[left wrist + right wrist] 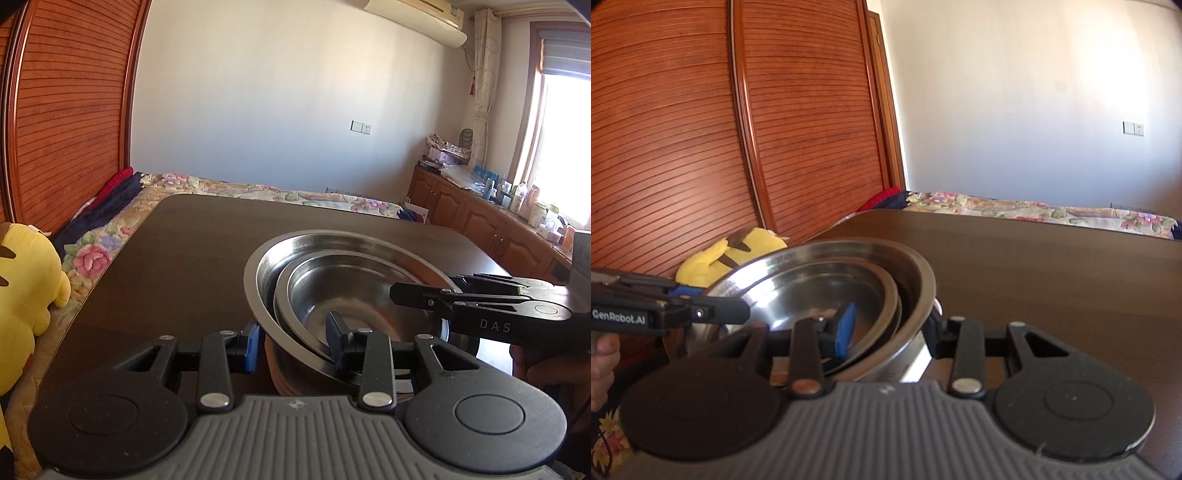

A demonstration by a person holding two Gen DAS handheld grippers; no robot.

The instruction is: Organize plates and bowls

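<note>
Left gripper (295, 345): blue pads spread wide, straddling the near rims of the nested bowls without clamping, one pad outside the large steel bowl (273, 258), one inside the small steel bowl (354, 291). Right gripper (890, 328): likewise spread across the opposite rims, one blue pad inside the smaller bowl, the other finger outside the larger. Bowls: small one nested in large, resting on the dark brown table (177, 258) above a brownish dish, only partly visible. Beyond: yellow plush toy (26, 288), floral bedspread (236, 186), slatted wooden wardrobe (683, 129).
</note>
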